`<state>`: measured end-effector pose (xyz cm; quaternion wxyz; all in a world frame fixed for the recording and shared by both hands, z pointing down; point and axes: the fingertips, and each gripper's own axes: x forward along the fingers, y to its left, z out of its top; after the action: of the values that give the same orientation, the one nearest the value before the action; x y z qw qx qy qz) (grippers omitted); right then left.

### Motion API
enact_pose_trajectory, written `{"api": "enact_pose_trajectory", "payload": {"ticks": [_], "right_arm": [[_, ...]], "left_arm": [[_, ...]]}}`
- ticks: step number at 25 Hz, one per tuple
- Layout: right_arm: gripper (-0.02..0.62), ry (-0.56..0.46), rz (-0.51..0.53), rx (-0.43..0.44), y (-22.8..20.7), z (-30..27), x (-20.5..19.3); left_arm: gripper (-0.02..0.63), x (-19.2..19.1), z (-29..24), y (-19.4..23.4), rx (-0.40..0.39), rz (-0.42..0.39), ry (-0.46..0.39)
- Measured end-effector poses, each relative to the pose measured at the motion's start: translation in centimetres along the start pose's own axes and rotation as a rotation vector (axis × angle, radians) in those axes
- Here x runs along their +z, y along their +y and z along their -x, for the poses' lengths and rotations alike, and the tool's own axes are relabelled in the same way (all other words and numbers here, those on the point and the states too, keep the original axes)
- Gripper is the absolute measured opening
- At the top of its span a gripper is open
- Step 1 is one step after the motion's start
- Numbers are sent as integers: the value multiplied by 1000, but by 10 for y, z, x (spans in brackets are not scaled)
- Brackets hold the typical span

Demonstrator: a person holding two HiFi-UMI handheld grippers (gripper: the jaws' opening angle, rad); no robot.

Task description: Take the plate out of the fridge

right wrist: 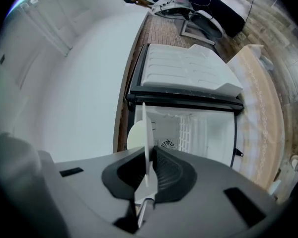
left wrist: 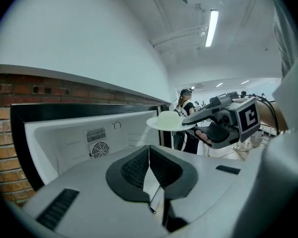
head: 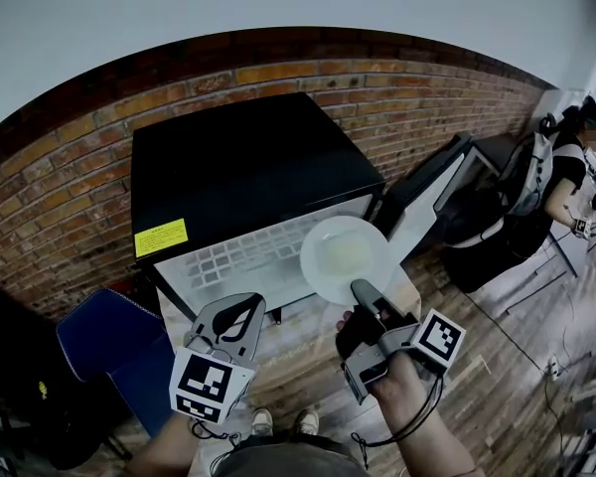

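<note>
Left of the fridge's open front, the left hand-held gripper hangs empty, its dark pads pressed together with nothing between them. It points toward the fridge's white inside, where a small round fan grille shows on the back wall.

Directly in front of the fridge's opening is the plate, round, white and bare. It is held flat and roughly level; from the left hand-held gripper's camera it reads as a thin pale disc seen nearly edge-on. It seems to be outside the fridge, though the head view looks down too steeply to be sure that its far rim has cleared the opening.

Just right of the plate, and nearer the person than the fridge is, the right hand-held gripper pinches the plate's near rim. Its own camera shows the pads closed on the rim, the plate running straight ahead toward the fridge. This hand carries the plate alone, and the left one is near but apart from it.

Right of the fridge, its door stands swung wide open. Judged from this, the next move is to draw the plate back toward the person, clear of the door.
</note>
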<state>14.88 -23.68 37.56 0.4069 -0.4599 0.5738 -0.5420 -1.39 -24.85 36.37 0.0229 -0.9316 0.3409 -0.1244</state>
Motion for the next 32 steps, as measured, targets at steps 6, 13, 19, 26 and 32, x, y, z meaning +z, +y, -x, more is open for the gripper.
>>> {"api": "enact_pose_trajectory", "payload": {"ticks": [6,13,19,26,32], "right_arm": [[40,-63,1,14,9,32,14],[40,-137,0,17,9,68,31],[40,-200,5,9,4,100,45],[40,-257,-5,-24,-15,135,51],[40,-294,-29,-44,-33,160,53]], "left_arm": [[18,8,-13,-20,-60,-16,-16],[18,16,-29,-48,-137,-32,-34],[18,21,-43,-76,-208,-45,-39],[18,19,-59,-107,-281,-60,-38],[18,11,-68,-128,-328,-58,-28]]}}
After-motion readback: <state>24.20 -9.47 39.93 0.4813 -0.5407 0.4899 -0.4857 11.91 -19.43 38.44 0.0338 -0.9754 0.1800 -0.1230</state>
